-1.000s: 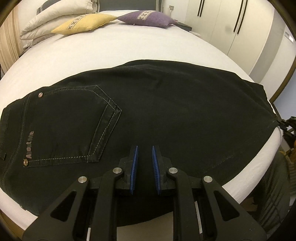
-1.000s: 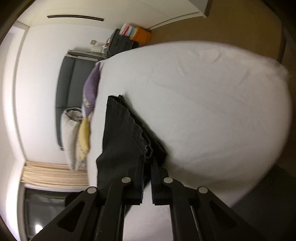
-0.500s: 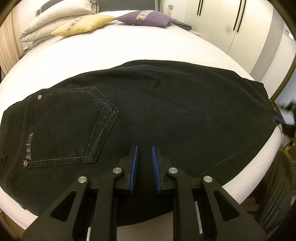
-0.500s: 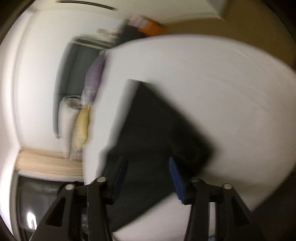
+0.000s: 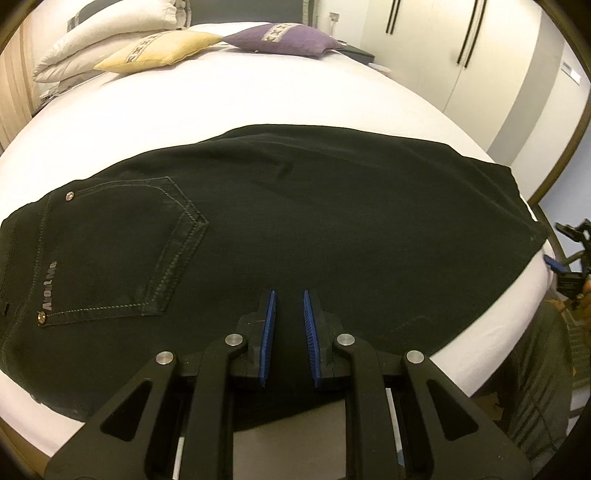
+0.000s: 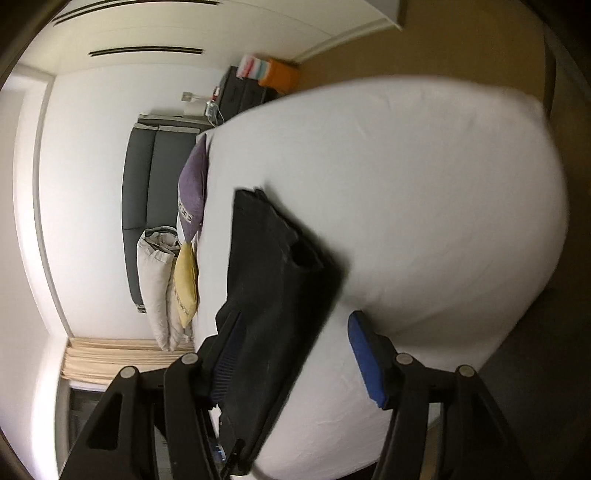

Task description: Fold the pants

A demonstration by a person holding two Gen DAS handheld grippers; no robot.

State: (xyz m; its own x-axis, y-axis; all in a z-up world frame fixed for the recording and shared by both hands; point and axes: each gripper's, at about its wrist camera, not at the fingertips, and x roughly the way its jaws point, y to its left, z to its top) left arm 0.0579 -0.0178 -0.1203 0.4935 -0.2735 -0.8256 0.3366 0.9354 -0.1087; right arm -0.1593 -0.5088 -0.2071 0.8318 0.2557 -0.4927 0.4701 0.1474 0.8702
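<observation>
Black pants (image 5: 314, 221) lie flat across the white bed (image 5: 221, 96), folded lengthwise, back pocket (image 5: 122, 247) at the left, leg hems at the right edge. My left gripper (image 5: 288, 332) hovers over the near edge of the pants, its blue pads a narrow gap apart with nothing between them. In the right wrist view my right gripper (image 6: 291, 354) is wide open around the hem end of the pants (image 6: 273, 280), which lies on the bed (image 6: 424, 206). The right gripper also shows in the left wrist view (image 5: 569, 254), beside the hems.
Yellow (image 5: 159, 51) and purple (image 5: 284, 38) cushions and white pillows (image 5: 107, 29) lie at the head of the bed. Wardrobe doors (image 5: 443, 55) stand at the right. The floor (image 6: 461, 40) lies beyond the bed's foot.
My right gripper has opened and let go of the pants hem, which now lies on the bed. My left gripper has barely moved.
</observation>
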